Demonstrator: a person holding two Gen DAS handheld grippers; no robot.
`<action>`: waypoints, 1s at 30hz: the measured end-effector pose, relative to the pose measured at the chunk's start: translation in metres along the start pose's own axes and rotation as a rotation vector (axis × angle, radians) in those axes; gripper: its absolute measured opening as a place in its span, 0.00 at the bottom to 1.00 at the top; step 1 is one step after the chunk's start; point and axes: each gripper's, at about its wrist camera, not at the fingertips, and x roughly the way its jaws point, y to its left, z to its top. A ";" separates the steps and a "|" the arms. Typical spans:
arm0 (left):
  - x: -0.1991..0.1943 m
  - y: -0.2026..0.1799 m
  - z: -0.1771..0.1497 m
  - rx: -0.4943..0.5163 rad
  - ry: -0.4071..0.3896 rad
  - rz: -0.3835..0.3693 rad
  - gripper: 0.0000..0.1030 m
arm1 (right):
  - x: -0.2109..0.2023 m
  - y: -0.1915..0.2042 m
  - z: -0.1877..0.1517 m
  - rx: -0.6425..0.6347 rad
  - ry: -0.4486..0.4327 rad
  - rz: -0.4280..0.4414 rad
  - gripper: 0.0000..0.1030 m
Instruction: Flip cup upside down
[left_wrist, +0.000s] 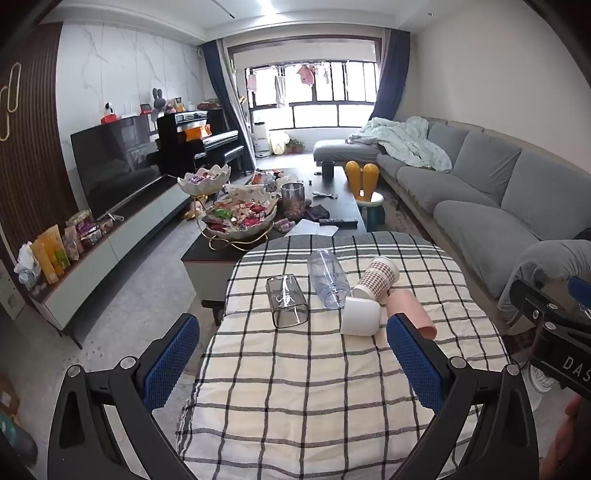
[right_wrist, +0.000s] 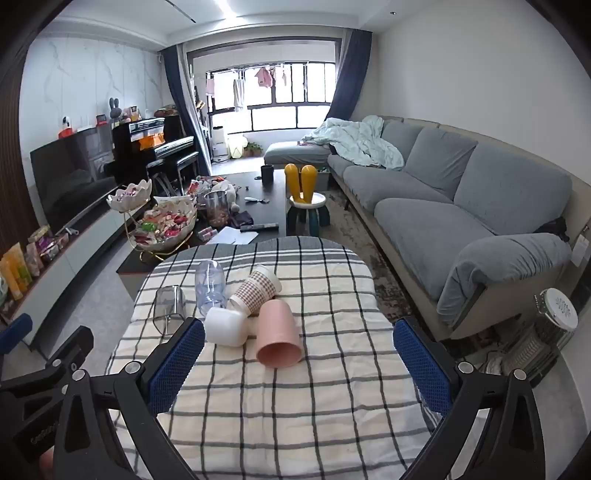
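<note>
Step in hand, by judgement: approach, nothing yet grasped; five cups lie on their sides in a cluster toward the far half of the checked tablecloth (right_wrist: 295, 406), none yet inverted. Left gripper (left_wrist: 293, 365) — jaws spread wide, empty, blue dimpled pads (left_wrist: 171, 363) well short of the cups; right gripper (right_wrist: 299, 367) — likewise wide and empty, with the pink cup (right_wrist: 277, 338) lying between its fingers in its own view, mouth toward the camera. Pink cup: matte, opaque, smooth tapered cylinder, probably plastic; touching or just beside it, a white cup (right_wrist: 227, 326), matte, rounded base. Behind these: a houndstooth-patterned cup (right_wrist: 255, 291), brown-and-cream with a pale rim; a clear bluish tumbler (left_wrist: 327, 278), smooth and glossy; a smoky transparent cup of squarish section (left_wrist: 288, 301), set a little apart to the left. Cloth: soft, slightly rumpled weave, likely to damp rolling. Next move, as judged: close on one cup's wall across its width, lift, turn it mouth-down, set it on the cloth; smooth walls call for a firm, centred grip.
</note>
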 end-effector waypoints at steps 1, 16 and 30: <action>0.000 -0.001 0.000 0.018 -0.005 0.018 1.00 | 0.000 0.000 0.000 0.002 -0.001 0.001 1.00; -0.002 0.005 0.002 -0.003 0.000 0.004 1.00 | 0.001 -0.001 0.000 0.009 -0.003 0.006 1.00; -0.001 0.002 0.005 -0.005 0.004 0.004 1.00 | 0.001 0.000 0.000 0.008 -0.003 0.006 1.00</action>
